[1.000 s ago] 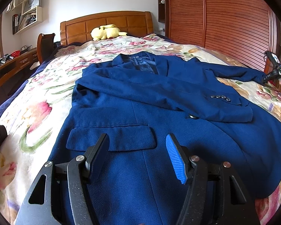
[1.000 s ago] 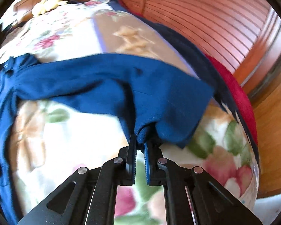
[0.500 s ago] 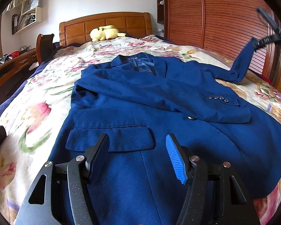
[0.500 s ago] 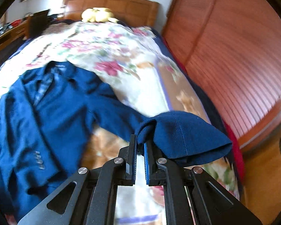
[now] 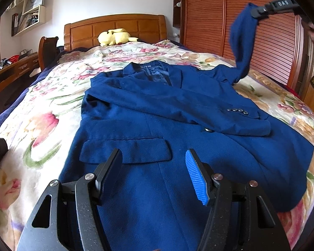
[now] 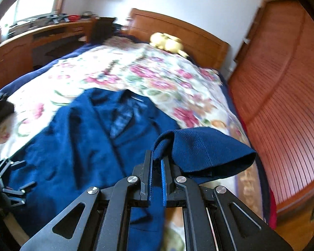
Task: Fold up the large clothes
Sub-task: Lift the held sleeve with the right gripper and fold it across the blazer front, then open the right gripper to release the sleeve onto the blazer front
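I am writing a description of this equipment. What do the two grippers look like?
Both the left gripper and the right gripper are matte black, speckled frames with triangular cut-outs and silver pivot rivets. Their flat fingers carry ribbed blue pads. Seen from the left wrist camera, the right gripper's body shows white letters.

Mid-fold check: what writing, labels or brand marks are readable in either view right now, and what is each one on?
"DAS" – white letters on the black body of the right hand-held gripper, seen from the left wrist view; more letters may be cut off.
Neck label inside the collar of the blue jacket – too small to read.
Bag on the wall shelf – faint print, illegible.
Right wrist view – blurred, nothing readable.
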### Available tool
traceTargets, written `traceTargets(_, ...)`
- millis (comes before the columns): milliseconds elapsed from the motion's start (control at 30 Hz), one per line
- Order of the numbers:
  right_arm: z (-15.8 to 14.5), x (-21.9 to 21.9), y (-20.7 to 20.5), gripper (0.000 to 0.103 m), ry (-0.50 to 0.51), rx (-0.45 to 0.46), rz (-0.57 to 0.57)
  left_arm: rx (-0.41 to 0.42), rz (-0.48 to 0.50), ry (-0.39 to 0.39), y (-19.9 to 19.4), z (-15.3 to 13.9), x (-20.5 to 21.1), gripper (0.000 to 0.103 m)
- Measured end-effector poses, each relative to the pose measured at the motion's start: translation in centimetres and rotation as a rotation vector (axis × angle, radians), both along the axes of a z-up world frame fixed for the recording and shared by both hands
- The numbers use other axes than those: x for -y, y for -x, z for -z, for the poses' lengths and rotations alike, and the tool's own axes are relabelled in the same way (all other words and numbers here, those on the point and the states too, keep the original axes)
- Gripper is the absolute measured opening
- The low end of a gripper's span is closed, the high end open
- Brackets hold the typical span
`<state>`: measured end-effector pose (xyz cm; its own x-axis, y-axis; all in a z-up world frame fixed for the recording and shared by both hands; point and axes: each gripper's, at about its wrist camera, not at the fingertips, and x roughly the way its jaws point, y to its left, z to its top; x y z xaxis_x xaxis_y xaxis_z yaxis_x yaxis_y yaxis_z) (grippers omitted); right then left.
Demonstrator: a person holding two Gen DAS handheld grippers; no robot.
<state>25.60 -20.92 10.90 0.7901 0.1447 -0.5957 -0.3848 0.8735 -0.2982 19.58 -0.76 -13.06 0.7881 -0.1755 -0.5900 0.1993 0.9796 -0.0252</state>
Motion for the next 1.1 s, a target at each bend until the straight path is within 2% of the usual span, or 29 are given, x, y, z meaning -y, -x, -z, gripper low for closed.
traceTargets(367, 2.4, -3.4, 4.3, 0.007, 0.003, -0.080, -0.163, 0.001, -0.011, 0.017, 1.4, -0.7, -2.3, 0.064)
traceTargets(567, 2.7, -3.5, 4.1, 0.010, 0.002, -0.135, -0.164, -0.001, -0.023, 0.027, 1.4, -0.7, -3.1, 0.064)
traceTargets(733, 1.8, -3.6, 3.8, 0.017, -0.033, -0.117, -0.147, -0.003, -0.025, 0.032, 1.4, -0.7, -3.3, 0.064)
traceTargets(867, 3.6, -4.4, 2.9, 0.019, -0.030, -0.127, -0.138, -0.006, -0.027, 0.032, 1.3, -0.7, -3.4, 0.064)
traceTargets(1000, 5.6, -5.0, 2.0, 0.042, -0.031, -0.164, -0.124, -0.007, -0.027, 0.030, 1.2, -0.7, -3.4, 0.064)
traceTargets(1100, 7.5, -5.1, 0.8, 0.045, -0.043, -0.200, -0.102, -0.008, -0.027, 0.029, 1.2, -0.7, -3.4, 0.064)
